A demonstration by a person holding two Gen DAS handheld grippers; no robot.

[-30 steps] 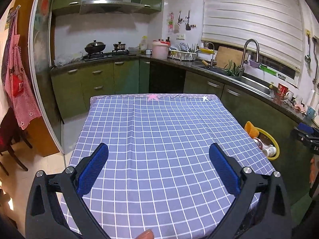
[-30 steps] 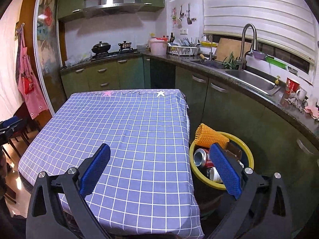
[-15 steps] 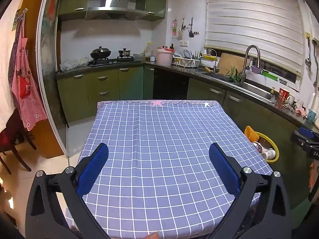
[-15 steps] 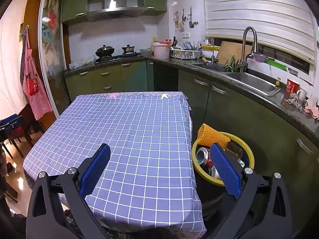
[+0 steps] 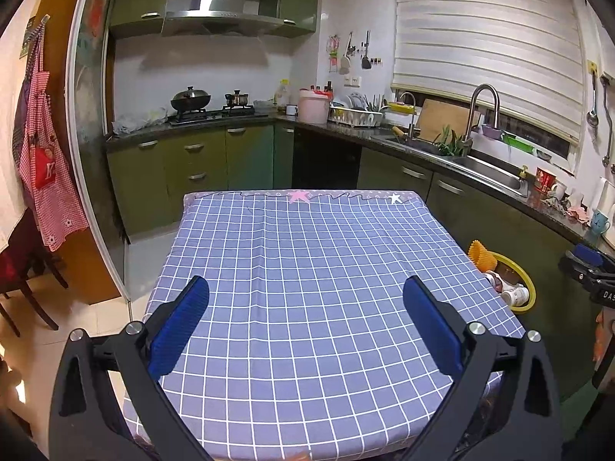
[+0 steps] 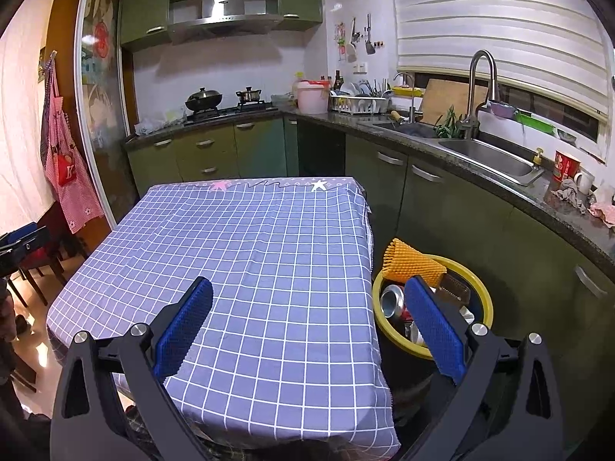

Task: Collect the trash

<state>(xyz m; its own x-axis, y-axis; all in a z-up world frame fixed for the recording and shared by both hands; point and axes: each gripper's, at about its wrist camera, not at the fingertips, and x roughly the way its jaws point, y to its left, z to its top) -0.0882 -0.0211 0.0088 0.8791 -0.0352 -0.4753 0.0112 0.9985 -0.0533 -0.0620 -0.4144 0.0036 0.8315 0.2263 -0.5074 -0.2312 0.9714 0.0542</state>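
Observation:
A yellow-rimmed trash bin (image 6: 480,299) stands on the floor right of the table. It holds an orange foam net (image 6: 411,263), a crushed can (image 6: 392,299) and other trash. The bin also shows in the left wrist view (image 5: 526,288). My right gripper (image 6: 307,326) is open and empty, held above the table's near right corner, its right finger in front of the bin. My left gripper (image 5: 307,326) is open and empty above the near edge of the table (image 5: 307,249), which has a blue checked cloth.
Green kitchen cabinets and a dark counter with a sink (image 6: 488,157) run along the back and right. A stove with pots (image 5: 192,100) is at the back. A red apron (image 5: 50,176) and a chair (image 5: 23,269) are at the left.
Both grippers have pulled back and risen from the table, so more of the cloth and its near edge show. Both stay open and empty.

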